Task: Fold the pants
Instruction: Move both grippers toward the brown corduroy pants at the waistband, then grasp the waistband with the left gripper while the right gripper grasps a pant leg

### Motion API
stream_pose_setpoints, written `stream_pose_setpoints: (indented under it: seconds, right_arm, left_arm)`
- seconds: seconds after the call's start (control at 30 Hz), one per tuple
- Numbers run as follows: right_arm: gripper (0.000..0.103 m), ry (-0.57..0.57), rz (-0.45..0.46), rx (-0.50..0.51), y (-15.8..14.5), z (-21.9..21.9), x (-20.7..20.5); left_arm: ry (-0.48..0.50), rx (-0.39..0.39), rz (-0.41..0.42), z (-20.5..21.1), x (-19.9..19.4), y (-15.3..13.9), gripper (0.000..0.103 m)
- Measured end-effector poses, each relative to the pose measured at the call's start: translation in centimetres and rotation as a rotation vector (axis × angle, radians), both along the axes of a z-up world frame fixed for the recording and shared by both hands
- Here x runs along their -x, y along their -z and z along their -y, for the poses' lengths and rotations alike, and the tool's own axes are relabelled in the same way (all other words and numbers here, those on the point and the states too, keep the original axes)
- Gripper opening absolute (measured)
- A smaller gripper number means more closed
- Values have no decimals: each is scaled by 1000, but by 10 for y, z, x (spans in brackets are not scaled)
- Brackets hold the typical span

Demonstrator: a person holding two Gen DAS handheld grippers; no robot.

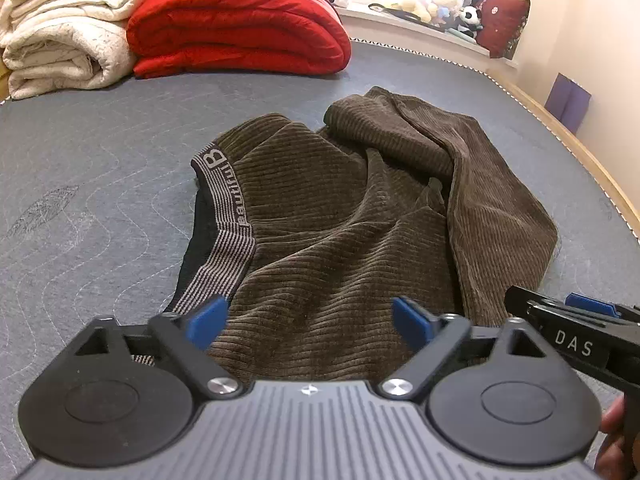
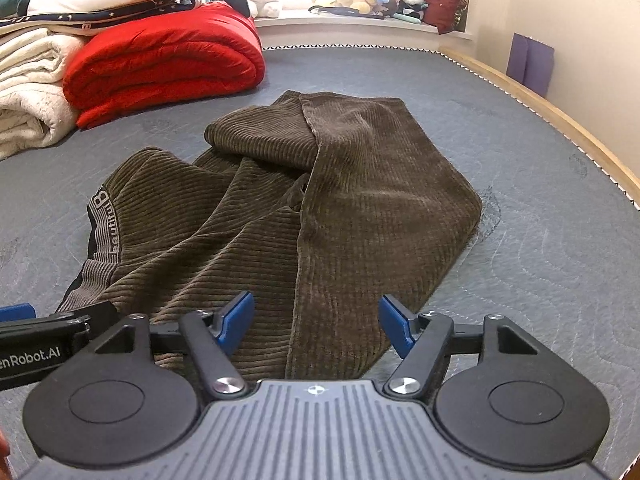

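Observation:
Brown corduroy pants lie rumpled and partly folded on the grey mattress, with a striped lettered waistband at their left. They also show in the right wrist view. My left gripper is open and empty, hovering over the near edge of the pants by the waistband. My right gripper is open and empty over the near end of the folded leg. The right gripper's body shows at the right of the left wrist view; the left gripper's body shows at the left of the right wrist view.
A folded red quilt and cream blankets are stacked at the far left of the mattress. A window ledge with plush toys and a red cushion runs behind. The wooden bed edge and wall lie to the right.

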State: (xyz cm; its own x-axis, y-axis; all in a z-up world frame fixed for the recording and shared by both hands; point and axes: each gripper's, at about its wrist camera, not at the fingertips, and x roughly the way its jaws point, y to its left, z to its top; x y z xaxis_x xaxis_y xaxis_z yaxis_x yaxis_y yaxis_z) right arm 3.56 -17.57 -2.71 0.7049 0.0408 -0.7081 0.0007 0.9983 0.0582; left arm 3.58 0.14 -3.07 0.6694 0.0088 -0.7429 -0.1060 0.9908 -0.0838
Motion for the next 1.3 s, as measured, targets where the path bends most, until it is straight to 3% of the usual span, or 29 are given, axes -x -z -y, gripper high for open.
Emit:
stream_pose_setpoints:
  seconds: [0.37, 0.83, 1.07, 1.13, 1.23, 1.3]
  right_arm:
    - [69, -2, -8, 4, 0, 0, -1]
    - [66, -5, -9, 1, 2, 1, -1]
    - [49, -15, -12, -2, 3, 1, -1]
    - [42, -16, -10, -2, 3, 0, 0]
    - [28, -16, -7, -5, 3, 0, -1]
    - [27, -21, -5, -7, 3, -1, -1]
  left_arm:
    - [7, -11, -3, 4, 1, 1, 81]
    - [46, 13, 3, 6, 2, 1, 55]
    - [69, 24, 8, 9, 3, 0, 22]
    - [80, 28, 11, 10, 4, -1, 8]
    - [98, 29, 20, 12, 4, -2, 2]
    - [110, 36, 27, 11, 5, -2, 1]
